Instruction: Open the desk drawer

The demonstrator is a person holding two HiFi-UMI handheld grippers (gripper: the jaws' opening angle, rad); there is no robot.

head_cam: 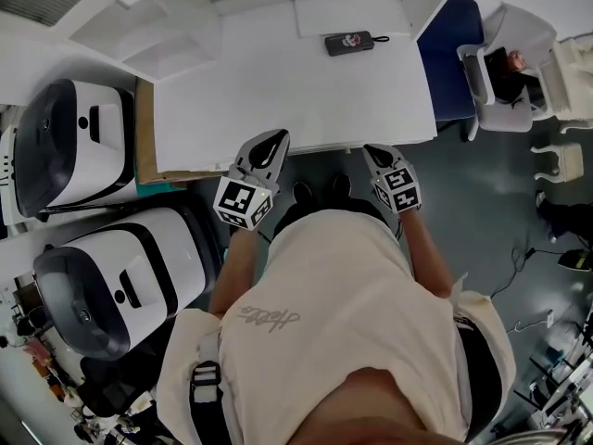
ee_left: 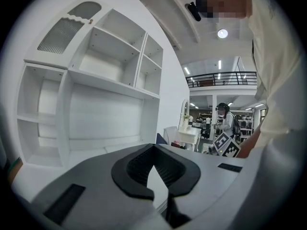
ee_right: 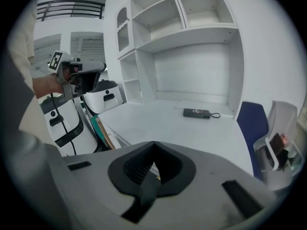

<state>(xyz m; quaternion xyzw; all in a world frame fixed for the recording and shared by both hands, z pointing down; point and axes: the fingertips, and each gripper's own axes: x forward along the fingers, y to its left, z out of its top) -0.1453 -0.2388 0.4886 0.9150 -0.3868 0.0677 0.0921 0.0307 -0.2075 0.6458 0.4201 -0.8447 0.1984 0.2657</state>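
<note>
The drawer is hidden under the near edge of the bench [head_cam: 306, 109], its front presumably running left to right. Both tools reach that edge from the person's side, the right tool [head_cam: 372, 150] and left tool [head_cam: 276, 139] each closed, empty, about equally near.

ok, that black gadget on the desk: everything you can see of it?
The black gadget is a slim flat rectangle with rounded corners, dark casing that looks like plastic, a small white-and-red graphic on top. A thin cord loop leaves its right end in the head view. It lies flat on the white desk, toward the back, right of centre. Only the desk touches it.
</note>
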